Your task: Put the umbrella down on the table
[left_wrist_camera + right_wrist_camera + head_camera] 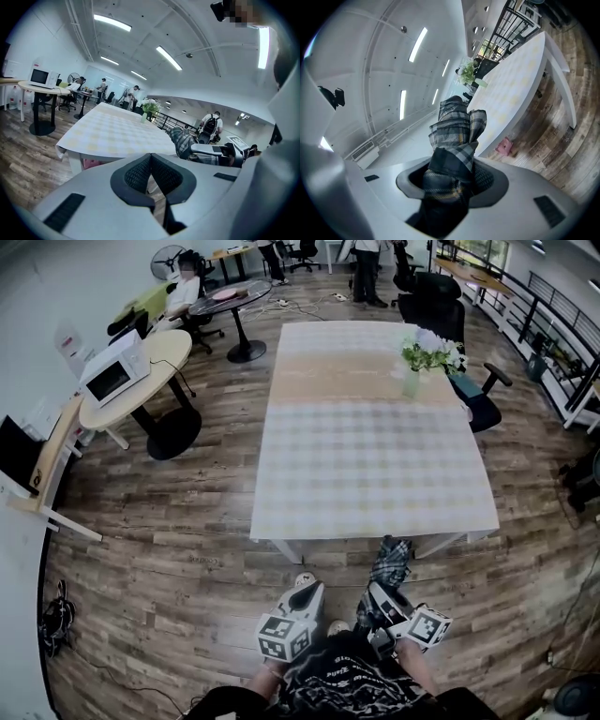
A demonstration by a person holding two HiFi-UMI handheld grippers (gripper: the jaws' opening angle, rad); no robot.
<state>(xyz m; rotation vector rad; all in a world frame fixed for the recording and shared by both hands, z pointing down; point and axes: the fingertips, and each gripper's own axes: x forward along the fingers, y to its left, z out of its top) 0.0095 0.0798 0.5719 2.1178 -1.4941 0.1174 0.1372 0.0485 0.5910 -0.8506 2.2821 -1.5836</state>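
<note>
This is an open-plan office. It has a wood-plank floor (169,549), a large worktop (375,474) under a checked cloth, black swivel chairs (480,401) and a round table (167,348) carrying a microwave (114,373). A person (183,292) sits at a far desk, and strip lights (171,57) run overhead.

The umbrella (457,131) was soft plaid cloth. A matt checked cloth covered the worktop (366,456). The floor (169,549) was grainy wood plank. The left gripper (150,159) and right gripper (452,180) were smooth matt plastic, with ribbed dark jaws.
</note>
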